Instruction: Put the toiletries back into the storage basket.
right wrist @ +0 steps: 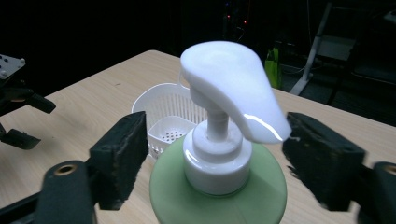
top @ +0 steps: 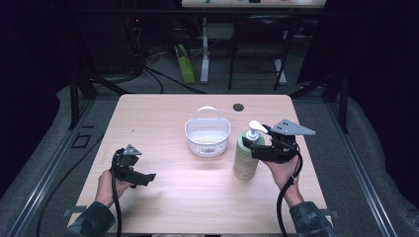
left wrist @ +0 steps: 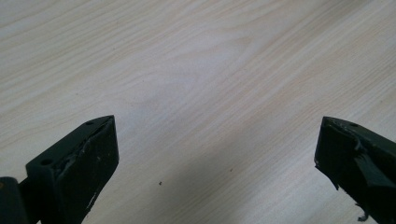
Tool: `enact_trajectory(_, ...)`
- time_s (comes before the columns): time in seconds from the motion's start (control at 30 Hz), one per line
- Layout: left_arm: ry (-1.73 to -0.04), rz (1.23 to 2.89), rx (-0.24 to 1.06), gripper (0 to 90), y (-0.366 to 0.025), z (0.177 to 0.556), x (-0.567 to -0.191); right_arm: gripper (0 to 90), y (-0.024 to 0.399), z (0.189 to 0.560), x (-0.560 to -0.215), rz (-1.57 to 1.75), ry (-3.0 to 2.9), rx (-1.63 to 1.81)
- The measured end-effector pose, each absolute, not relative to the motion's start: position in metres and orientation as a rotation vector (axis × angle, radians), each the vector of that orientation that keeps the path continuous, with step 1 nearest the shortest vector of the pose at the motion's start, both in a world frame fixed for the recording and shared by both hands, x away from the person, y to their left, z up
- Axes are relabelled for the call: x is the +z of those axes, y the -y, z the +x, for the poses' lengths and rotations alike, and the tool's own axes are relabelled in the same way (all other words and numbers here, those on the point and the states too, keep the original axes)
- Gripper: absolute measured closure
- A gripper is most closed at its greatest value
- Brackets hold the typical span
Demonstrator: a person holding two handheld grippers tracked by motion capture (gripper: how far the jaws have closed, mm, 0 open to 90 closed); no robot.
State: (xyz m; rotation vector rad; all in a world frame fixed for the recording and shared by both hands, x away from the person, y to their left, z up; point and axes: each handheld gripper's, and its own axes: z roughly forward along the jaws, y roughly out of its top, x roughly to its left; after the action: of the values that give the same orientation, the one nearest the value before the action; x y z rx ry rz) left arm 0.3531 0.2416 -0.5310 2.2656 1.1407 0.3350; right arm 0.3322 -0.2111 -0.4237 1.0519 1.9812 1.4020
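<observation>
High view shows the pale green plastic pump bottle with a white dispenser head standing upright on the light wooden table, just to the right of the white perforated plastic basket with a hoop handle, the two close but apart. The right gripper reaches the bottle from the side away from the basket, at shoulder height. In the right gripper view its black jaws stand on either side of the bottle's top, the white pump collar between them; a narrow gap shows on each side, so the pads look not yet pressed home and the bottle seems not yet pinched, though the right jaw sits very near the nozzle. The left gripper rests low over the table, well to the left of the basket, its jaws spread wide over bare wood with nothing between them. Judging by the layout, the work is likely to put the bottle into the basket; it is at its start, with the grasp forming and the lift, carry and placing all left to do.
</observation>
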Motion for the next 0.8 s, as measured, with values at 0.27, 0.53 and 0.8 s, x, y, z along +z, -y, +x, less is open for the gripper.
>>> enact_trajectory(0.27,-1.145,2.269,0.332,0.0,-0.2421,0.3536,-0.5315,48.8,0.2124,0.3266,-0.4230,1.039,-1.890,1.493)
enact_trajectory(0.53,-1.140,2.281,0.339,0.0,-0.2409,0.3530,-0.5312,60.4,0.2132,0.3243,-0.4247,1.047,-1.831,1.543)
enact_trajectory(0.8,-1.146,2.278,0.337,0.0,-0.2416,0.3532,-0.5317,66.4,0.2135,0.3241,-0.4253,1.032,-1.814,1.548)
